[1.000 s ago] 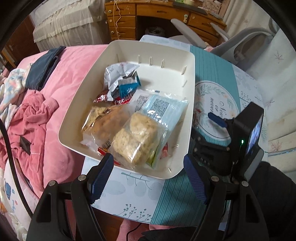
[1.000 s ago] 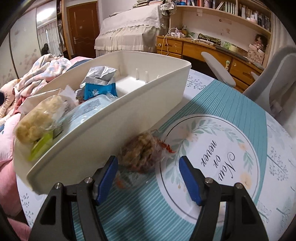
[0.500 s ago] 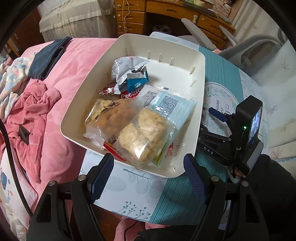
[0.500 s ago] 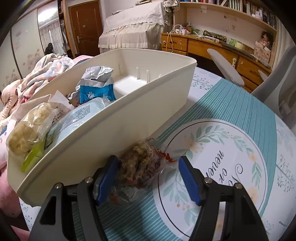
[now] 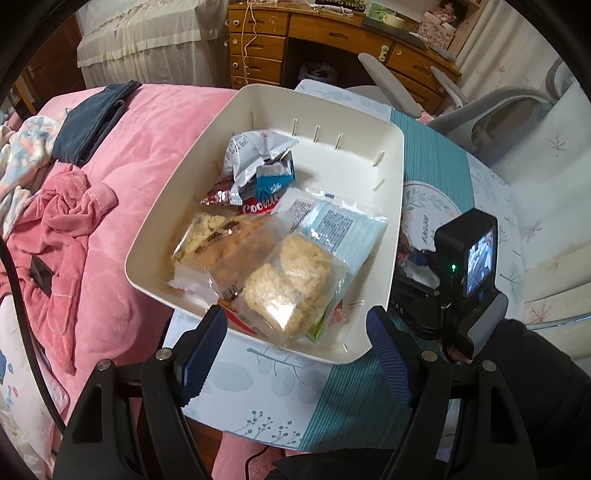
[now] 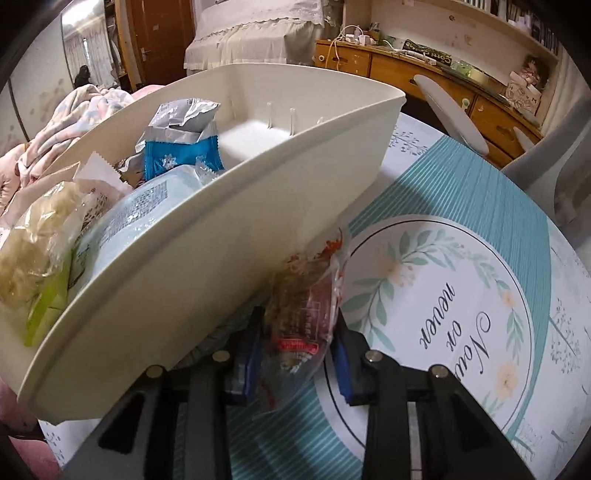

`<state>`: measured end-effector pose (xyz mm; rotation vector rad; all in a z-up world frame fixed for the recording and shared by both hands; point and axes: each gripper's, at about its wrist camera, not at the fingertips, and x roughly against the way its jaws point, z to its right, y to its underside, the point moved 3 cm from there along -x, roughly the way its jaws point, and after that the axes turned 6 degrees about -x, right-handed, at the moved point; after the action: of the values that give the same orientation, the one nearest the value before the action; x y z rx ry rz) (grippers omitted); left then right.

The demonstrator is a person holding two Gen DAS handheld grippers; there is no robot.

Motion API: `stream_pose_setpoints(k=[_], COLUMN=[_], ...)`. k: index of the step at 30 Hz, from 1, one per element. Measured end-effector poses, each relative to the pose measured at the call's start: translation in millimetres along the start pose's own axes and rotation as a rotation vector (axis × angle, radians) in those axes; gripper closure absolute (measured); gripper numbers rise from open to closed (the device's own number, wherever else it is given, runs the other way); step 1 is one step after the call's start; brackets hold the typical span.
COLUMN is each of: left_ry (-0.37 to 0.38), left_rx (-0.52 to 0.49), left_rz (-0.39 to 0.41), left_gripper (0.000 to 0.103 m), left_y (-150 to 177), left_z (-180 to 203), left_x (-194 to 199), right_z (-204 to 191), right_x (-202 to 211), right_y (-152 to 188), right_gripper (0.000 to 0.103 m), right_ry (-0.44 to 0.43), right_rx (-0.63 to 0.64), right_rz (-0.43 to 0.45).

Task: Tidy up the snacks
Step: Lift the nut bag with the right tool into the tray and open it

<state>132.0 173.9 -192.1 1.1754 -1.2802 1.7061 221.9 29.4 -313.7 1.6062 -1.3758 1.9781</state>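
A cream plastic bin stands on the table and holds several snack packets: two clear bags of pastries, a pale blue packet, a silver and blue packet. My left gripper is open and empty, above the bin's near rim. My right gripper is shut on a clear packet of brown snack, right beside the bin's outer wall. In the left wrist view the right gripper's body sits to the right of the bin.
The table has a teal striped cloth with a round floral print. A pink bed with clothes lies left of the table. A grey chair and a wooden desk stand behind.
My right gripper has moved forward and closed on the brown snack packet, which was lying free between its open fingers. My left gripper has drifted slightly, still open.
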Motion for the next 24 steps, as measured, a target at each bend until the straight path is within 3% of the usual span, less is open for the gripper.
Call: stream_pose_setpoints(k=[7, 15, 24], left_ry=[0.057, 0.147, 0.220], left_rx=[-0.061, -0.186, -0.312], left_rz=[0.019, 0.060, 0.062], left_gripper=[0.026, 0.026, 0.026], left_y=[-17, -46, -59], left_z=[-13, -37, -66], left_x=[3, 14, 21], right_z=[-4, -11, -25], right_x=[9, 38, 98], right_y=[5, 25, 22], right_gripper=[0.070, 0.070, 0.070], right_ry=[0.053, 0.178, 0.349], right_rx=[-0.074, -0.301, -0.534], right_rz=[-0.053, -0.113, -0.041])
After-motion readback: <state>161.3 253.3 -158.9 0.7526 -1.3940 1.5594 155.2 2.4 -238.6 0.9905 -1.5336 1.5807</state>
